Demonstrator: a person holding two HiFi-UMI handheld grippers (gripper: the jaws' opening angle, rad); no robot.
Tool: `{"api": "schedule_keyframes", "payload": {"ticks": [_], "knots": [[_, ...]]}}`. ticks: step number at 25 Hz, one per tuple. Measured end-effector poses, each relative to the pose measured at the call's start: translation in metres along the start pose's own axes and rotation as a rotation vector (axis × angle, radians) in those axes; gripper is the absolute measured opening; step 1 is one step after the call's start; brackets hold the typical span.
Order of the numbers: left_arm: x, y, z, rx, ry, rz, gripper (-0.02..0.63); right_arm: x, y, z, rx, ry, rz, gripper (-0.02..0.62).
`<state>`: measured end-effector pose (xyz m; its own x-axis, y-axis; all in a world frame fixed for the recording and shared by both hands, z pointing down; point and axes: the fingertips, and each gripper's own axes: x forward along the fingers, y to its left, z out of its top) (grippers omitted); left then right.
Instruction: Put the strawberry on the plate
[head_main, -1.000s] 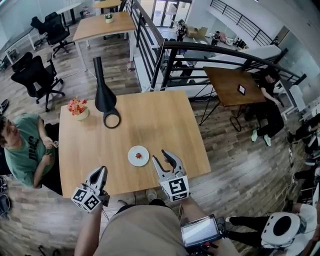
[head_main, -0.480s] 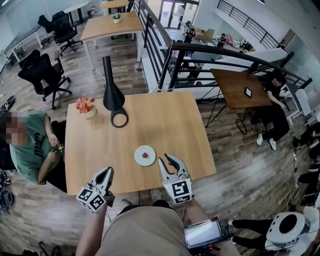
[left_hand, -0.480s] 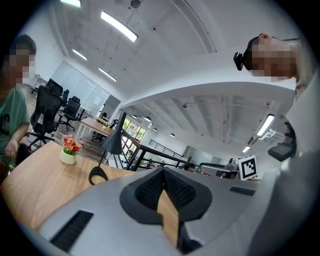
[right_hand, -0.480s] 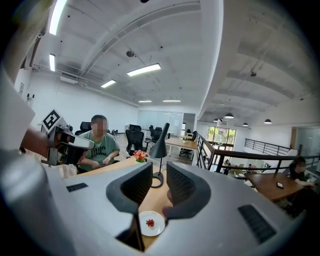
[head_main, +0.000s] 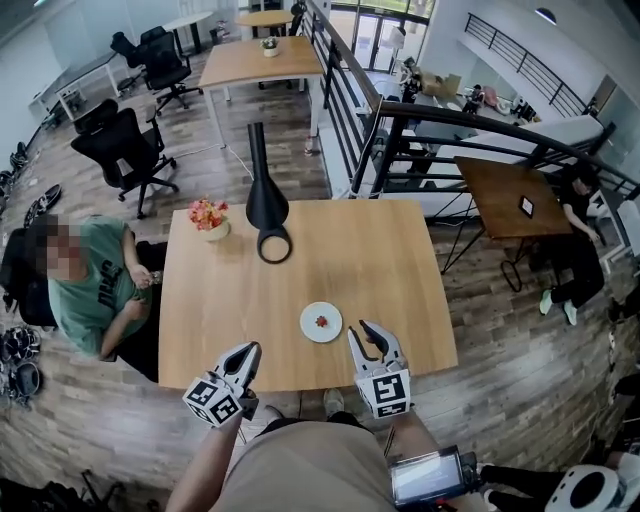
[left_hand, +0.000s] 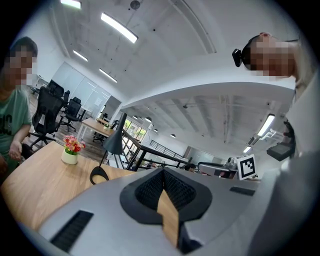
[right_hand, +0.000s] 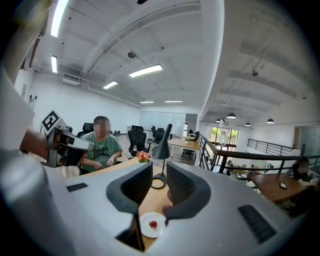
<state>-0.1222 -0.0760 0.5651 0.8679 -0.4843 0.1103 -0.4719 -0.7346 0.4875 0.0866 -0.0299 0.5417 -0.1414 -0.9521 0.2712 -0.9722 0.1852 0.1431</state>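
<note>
A small red strawberry (head_main: 321, 321) lies in the middle of a white plate (head_main: 310, 330) near the front of the wooden table (head_main: 350, 260). My right gripper (head_main: 366, 334) hovers just right of the plate, open and empty. In the right gripper view the strawberry (right_hand: 152, 224) and plate (right_hand: 145, 231) show low between the jaws of the right gripper (right_hand: 159, 175). My left gripper (head_main: 249, 352) is at the table's front edge, left of the plate. In its own view the left gripper (left_hand: 163, 176) is shut on nothing.
A black desk lamp (head_main: 265, 195) with a ring base stands at the back of the table, next to a pot of flowers (head_main: 209, 218). A person in a green shirt (head_main: 95, 290) sits at the table's left side. A black railing (head_main: 400, 120) runs behind.
The head view has shifted, so the table sits further right in the picture. Both grippers keep their places at the front edge and the strawberry stays on the plate.
</note>
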Motion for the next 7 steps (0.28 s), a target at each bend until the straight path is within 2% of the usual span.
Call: {"api": "schedule_keyframes", "payload": {"ticks": [7], "knots": [[-0.005, -0.010, -0.007, -0.015, 0.000, -0.009, 0.003, -0.012, -0.002, 0.000, -0.004, 0.007, -0.013, 0.095]]}}
